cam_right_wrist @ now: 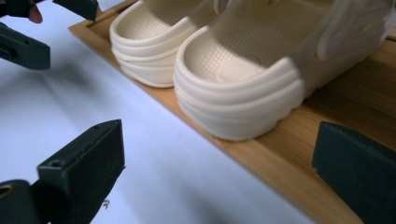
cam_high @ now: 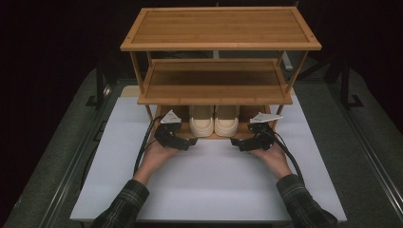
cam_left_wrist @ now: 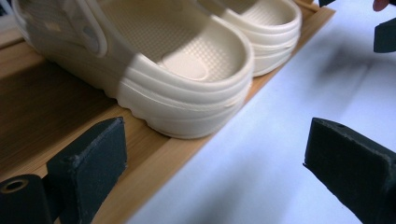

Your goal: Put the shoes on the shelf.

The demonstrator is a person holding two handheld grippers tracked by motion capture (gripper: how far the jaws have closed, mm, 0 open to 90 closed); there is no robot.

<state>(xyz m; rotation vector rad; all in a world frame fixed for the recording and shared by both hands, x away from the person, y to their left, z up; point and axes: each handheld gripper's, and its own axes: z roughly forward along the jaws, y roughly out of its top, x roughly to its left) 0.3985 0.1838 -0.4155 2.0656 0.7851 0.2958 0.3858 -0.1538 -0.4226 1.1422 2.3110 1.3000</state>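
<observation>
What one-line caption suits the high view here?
Two open hand-held grippers, left and right, flank a pair of cream clogs on the bamboo rack's bottom shelf.

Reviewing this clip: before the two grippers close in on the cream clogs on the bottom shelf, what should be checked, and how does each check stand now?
1. Left gripper open: ok, jaws wide apart.
2. Right gripper open: ok.
3. Pair of cream rubber clogs side by side on the bottom board of the bamboo three-tier rack, heels outward: ok.
4. Each gripper faces its nearer clog heel, not touching it: ok.
5. Headroom under the middle shelf: cannot tell.
6. White tabletop in front bare for setting down: ok.
</observation>
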